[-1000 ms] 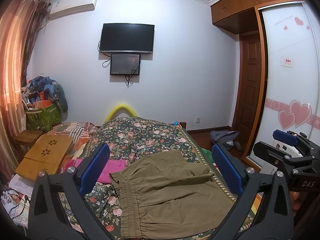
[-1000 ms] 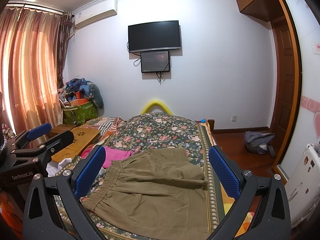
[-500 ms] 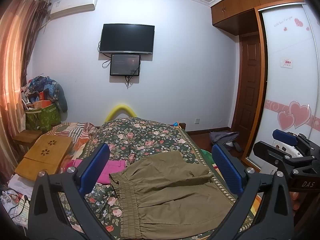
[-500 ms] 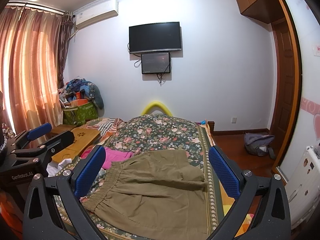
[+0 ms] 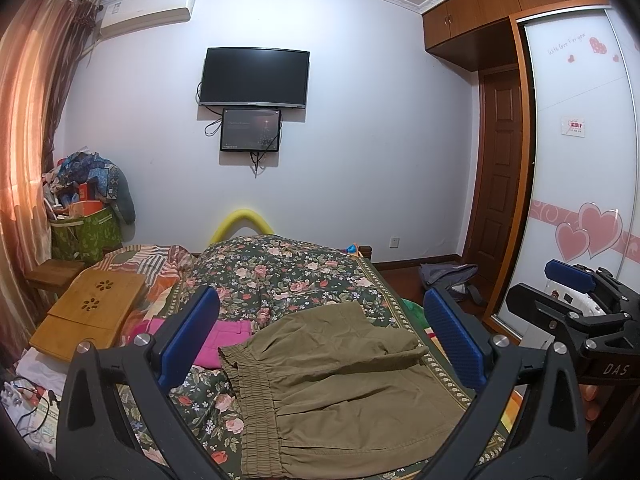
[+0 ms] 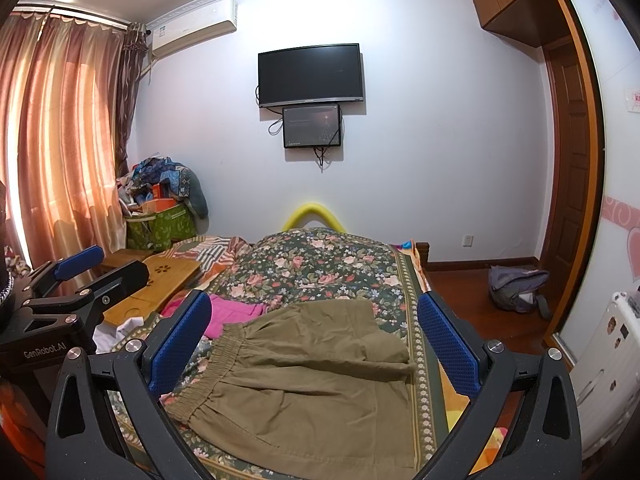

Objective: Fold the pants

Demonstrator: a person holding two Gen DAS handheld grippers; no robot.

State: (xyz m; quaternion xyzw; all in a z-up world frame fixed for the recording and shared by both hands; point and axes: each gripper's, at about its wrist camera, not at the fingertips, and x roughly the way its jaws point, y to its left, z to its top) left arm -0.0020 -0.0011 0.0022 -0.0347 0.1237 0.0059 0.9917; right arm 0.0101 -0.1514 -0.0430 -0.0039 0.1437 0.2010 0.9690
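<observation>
Olive-green pants (image 5: 336, 384) (image 6: 308, 376) lie folded flat on the floral bedspread (image 5: 280, 276), the elastic waistband to the left. My left gripper (image 5: 320, 340) hovers above them, open, blue pads wide apart and empty. My right gripper (image 6: 314, 344) is open too, held above the pants with nothing between its pads. In the left wrist view the right gripper (image 5: 580, 300) shows at the right edge; in the right wrist view the left gripper (image 6: 76, 280) shows at the left.
A pink garment (image 5: 228, 340) lies left of the pants. A wooden lap desk (image 5: 88, 308) sits on the bed's left side. A grey backpack (image 6: 516, 284) is on the floor to the right, near the wardrobe (image 5: 580, 160). A wall TV (image 5: 256, 76) hangs ahead.
Both views have shifted down very slightly, as both grippers tilt up a touch. The pants have not moved and both grippers remain open.
</observation>
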